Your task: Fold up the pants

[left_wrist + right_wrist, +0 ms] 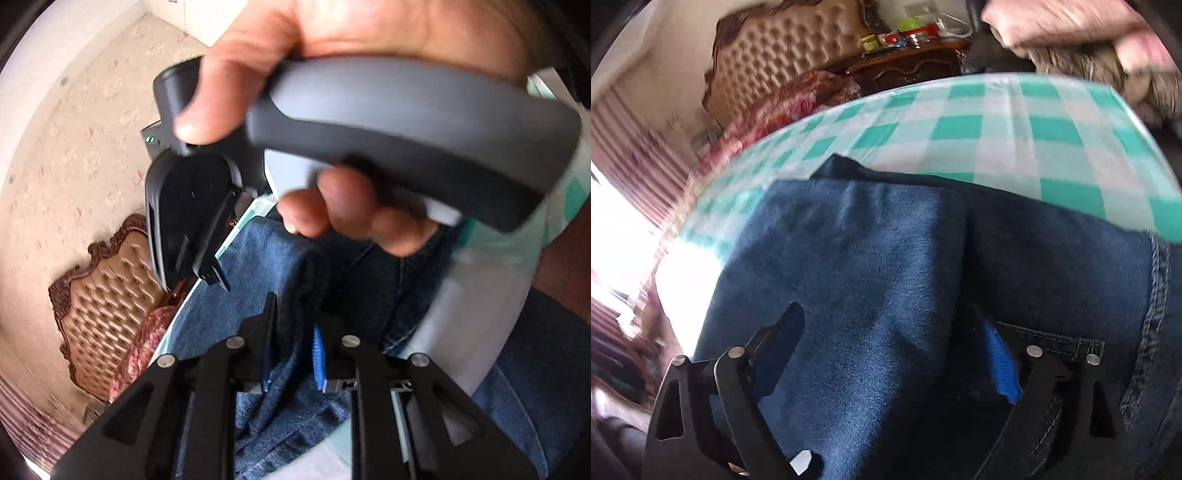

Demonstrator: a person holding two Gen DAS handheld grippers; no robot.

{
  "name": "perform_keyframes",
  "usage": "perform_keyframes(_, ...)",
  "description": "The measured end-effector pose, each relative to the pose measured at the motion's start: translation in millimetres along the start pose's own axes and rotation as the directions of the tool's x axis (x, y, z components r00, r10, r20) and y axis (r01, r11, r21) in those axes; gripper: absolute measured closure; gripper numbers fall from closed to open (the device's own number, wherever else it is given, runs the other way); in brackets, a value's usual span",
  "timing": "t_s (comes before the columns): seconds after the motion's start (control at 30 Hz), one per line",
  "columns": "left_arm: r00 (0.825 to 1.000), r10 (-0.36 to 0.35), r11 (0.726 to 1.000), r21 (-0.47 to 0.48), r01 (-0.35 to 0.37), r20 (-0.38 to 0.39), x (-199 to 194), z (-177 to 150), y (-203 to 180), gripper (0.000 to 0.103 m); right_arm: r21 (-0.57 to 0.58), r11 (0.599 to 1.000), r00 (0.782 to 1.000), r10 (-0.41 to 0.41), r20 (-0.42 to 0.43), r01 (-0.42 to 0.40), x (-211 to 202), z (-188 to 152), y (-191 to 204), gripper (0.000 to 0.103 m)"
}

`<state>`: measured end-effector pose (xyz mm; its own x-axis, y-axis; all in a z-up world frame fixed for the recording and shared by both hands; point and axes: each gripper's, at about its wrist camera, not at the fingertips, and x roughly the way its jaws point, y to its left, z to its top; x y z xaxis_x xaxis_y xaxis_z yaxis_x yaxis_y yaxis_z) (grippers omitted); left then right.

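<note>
I see the pants (871,266) lying folded on the green-checked tablecloth (1049,133), fleecy lining up. My right gripper (894,332) is spread wide over that fold, pads clear of the cloth, while my left gripper (295,325) straddles a denim ridge, jaws narrow; I can't tell whether they pinch it

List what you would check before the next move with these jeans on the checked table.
1. Right gripper open: ok. The jaws stand wide and the cloth between them is not pinched.
2. Left gripper clear of the cloth: cannot tell. The gap is narrow, with denim in it.
3. Pants folded over: ok. One layer lies on another.
4. Pants wholly on the checked tablecloth: cannot tell. The near edges are out of view.
5. Fold edges lined up: cannot tell. The picture is blurred.
</note>
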<state>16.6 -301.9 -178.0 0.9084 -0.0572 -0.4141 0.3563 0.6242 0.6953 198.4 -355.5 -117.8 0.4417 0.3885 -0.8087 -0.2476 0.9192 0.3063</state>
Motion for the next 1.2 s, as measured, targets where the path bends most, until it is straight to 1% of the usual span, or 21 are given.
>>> perform_keyframes(0.03, 1.000, -0.002, 0.999, -0.034, 0.002, -0.011, -2, 0, 5, 0.077, -0.008, 1.000, 1.000, -0.006, -0.004, 0.006, 1, 1, 2, 0.018)
perform_keyframes(0.1, 1.000, 0.009, 0.994, -0.107, -0.012, -0.024, 1, -2, 17, 0.053, 0.010, 1.000, 1.000, 0.015, -0.010, -0.015, 1, 2, -4, 0.018)
perform_keyframes(0.17, 0.999, 0.000, 0.984, -0.179, -0.007, -0.037, 5, -2, 28, 0.041, 0.049, 0.998, 0.999, 0.037, -0.012, -0.036, -5, 1, -15, 0.018)
perform_keyframes(0.2, 0.999, -0.030, 0.978, -0.206, 0.021, -0.039, 8, -3, 35, 0.038, 0.054, 0.999, 1.000, 0.005, 0.005, -0.005, -12, 0, -19, 0.016)
perform_keyframes(0.23, 0.998, -0.050, 0.972, -0.230, 0.041, -0.037, 8, -6, 41, 0.035, 0.030, 0.997, 0.996, -0.066, 0.059, 0.065, -21, 0, -15, 0.016)
perform_keyframes(0.3, 0.999, -0.053, 0.967, -0.249, 0.048, -0.013, 6, -8, 47, 0.024, -0.003, 0.989, 0.983, -0.147, 0.110, 0.148, -29, 2, -10, 0.016)
perform_keyframes(0.37, 0.998, -0.049, 0.967, -0.248, 0.054, 0.027, 3, -8, 49, 0.013, 0.020, 0.989, 0.983, -0.148, 0.106, 0.147, -29, 6, -13, 0.016)
perform_keyframes(0.43, 0.998, -0.053, 0.963, -0.264, 0.057, 0.023, 3, -3, 39, 0.008, 0.028, 0.993, 0.991, -0.120, 0.064, 0.118, -21, 7, -15, 0.016)
perform_keyframes(0.47, 1.000, -0.021, 0.964, -0.263, 0.025, 0.018, 1, 1, 33, 0.003, 0.019, 0.994, 0.993, -0.112, 0.048, 0.111, -17, 6, -14, 0.016)
perform_keyframes(0.5, 0.999, 0.002, 0.967, -0.255, 0.006, 0.032, 0, 1, 30, 0.002, 0.000, 0.993, 0.993, -0.119, 0.027, 0.119, -12, 6, -12, 0.016)
perform_keyframes(0.57, 0.997, -0.040, 0.973, -0.225, 0.054, 0.068, -5, 2, 26, 0.002, -0.027, 0.989, 0.989, -0.146, 0.012, 0.147, -6, 5, -10, 0.016)
perform_keyframes(0.63, 0.997, -0.037, 0.979, -0.195, 0.051, 0.071, -4, 3, 23, 0.002, -0.053, 0.983, 0.985, -0.174, -0.008, 0.173, 0, 6, -8, 0.016)
perform_keyframes(0.67, 0.997, -0.021, 0.986, -0.165, 0.034, 0.078, -5, 4, 20, 0.006, -0.059, 0.980, 0.981, -0.193, -0.020, 0.191, 2, 5, -7, 0.017)
perform_keyframes(0.73, 0.997, -0.011, 0.993, -0.119, 0.019, 0.072, -5, 4, 16, 0.028, -0.039, 0.979, 0.980, -0.200, -0.025, 0.199, 2, 4, -9, 0.028)
perform_keyframes(0.8, 0.995, -0.086, 0.987, -0.133, 0.091, 0.040, -2, 6, 16, 0.068, -0.030, 0.979, 0.979, -0.204, -0.019, 0.203, -1, 6, -10, 0.051)
perform_keyframes(0.83, 0.993, -0.117, 0.983, -0.141, 0.119, 0.024, 2, 5, 16, 0.072, -0.038, 0.978, 0.979, -0.204, -0.017, 0.204, -3, 6, -9, 0.058)
perform_keyframes(0.87, 0.993, -0.114, 0.985, -0.129, 0.116, 0.023, 0, 6, 11, 0.079, -0.054, 0.978, 0.979, -0.201, -0.014, 0.200, -5, 7, -6, 0.074)
perform_keyframes(0.9, 0.994, -0.105, 0.988, -0.114, 0.108, 0.029, -2, 7, 7, 0.083, -0.067, 0.976, 0.978, -0.209, -0.007, 0.208, -8, 7, -3, 0.081)
perform_keyframes(1.0, 0.996, -0.079, 0.988, -0.127, 0.084, 0.045, -15, 7, 7, 0.090, -0.072, 0.973, 0.975, -0.219, 0.028, 0.220, -20, 9, 1, 0.091)
perform_keyframes(1.1, 0.996, -0.051, 0.988, -0.142, 0.061, 0.075, -15, 5, 36, 0.091, -0.072, 0.973, 0.974, -0.212, 0.079, 0.218, -44, 13, 6, 0.094)
perform_keyframes(1.2, 0.993, -0.040, 0.987, -0.147, 0.057, 0.115, -19, 17, 47, 0.091, -0.072, 0.967, 0.964, -0.235, 0.123, 0.245, -68, 17, 10, 0.094)
